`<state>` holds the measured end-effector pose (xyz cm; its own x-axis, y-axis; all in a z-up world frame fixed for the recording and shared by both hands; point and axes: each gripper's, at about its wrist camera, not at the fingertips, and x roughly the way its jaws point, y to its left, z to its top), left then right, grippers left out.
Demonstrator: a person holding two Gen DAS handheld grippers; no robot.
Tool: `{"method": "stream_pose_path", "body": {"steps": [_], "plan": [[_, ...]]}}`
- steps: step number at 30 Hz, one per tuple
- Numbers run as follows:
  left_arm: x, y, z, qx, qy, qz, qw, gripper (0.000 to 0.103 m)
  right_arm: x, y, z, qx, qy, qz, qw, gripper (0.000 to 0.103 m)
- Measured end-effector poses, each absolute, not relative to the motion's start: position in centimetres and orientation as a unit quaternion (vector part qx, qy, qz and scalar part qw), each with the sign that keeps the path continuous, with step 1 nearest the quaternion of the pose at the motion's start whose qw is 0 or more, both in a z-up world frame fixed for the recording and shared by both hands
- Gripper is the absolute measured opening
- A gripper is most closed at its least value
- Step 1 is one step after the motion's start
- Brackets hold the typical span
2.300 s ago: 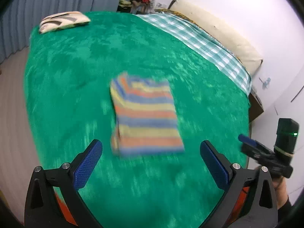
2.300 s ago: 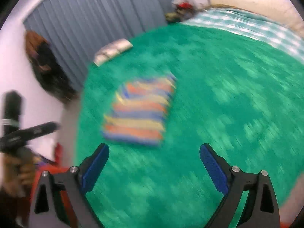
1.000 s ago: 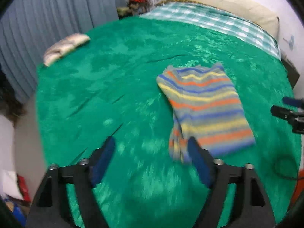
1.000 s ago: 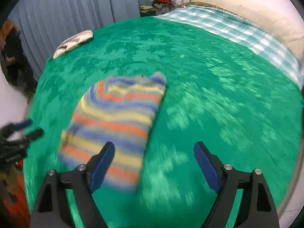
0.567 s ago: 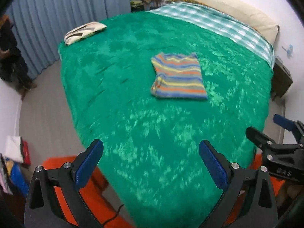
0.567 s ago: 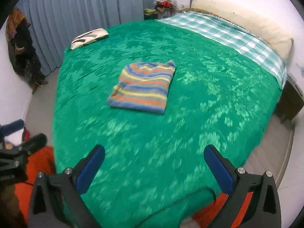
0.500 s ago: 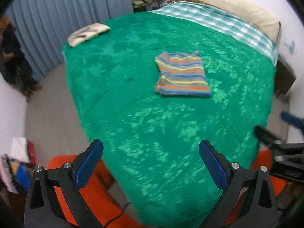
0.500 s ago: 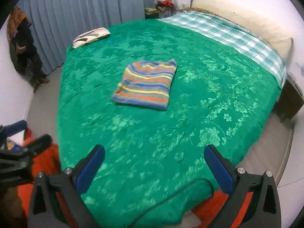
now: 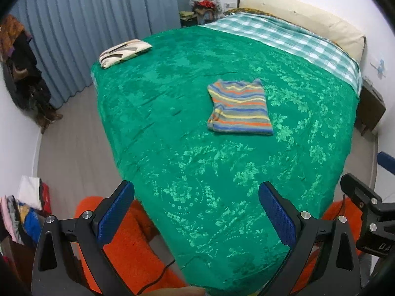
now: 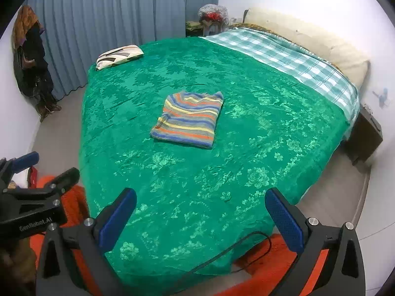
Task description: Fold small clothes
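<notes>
Garment: a small striped top [image 9: 240, 109] [image 10: 188, 119], folded into a flat, neat rectangle; bands of blue, orange, yellow and grey run across it.
Place: near the middle of the bed [image 9: 172, 148] [image 10: 246, 148], well apart from both grippers.
Surface: green plush bedspread with a floral pattern, a green-and-white check sheet [image 9: 284, 39] and a cream bolster [image 9: 303, 17] at the head end.
Room: blue-grey curtains [image 9: 98, 19], white walls, grey floor, a patterned pillow [image 9: 124, 53] at the bed's far left corner.
Axis: long side runs from the neckline, toward the head end, down to the hem nearest the cameras.
Left gripper [image 9: 195, 212]: jaws wide, nothing between them.
Right gripper [image 10: 201, 213]: jaws wide, nothing between them.
</notes>
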<state>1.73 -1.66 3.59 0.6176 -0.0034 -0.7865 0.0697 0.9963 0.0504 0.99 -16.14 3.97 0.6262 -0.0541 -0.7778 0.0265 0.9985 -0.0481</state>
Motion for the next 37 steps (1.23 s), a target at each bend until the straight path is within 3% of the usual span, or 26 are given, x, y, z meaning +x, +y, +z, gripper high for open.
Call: {"method": "stream_pose_path", "body": {"steps": [37], "plan": [[3.6,-3.0,4.4,0.059,0.415,-0.012,0.908,0.101,2.8,-16.4,4.6,-0.033,0.419,-0.056,0.906,0.102]]}}
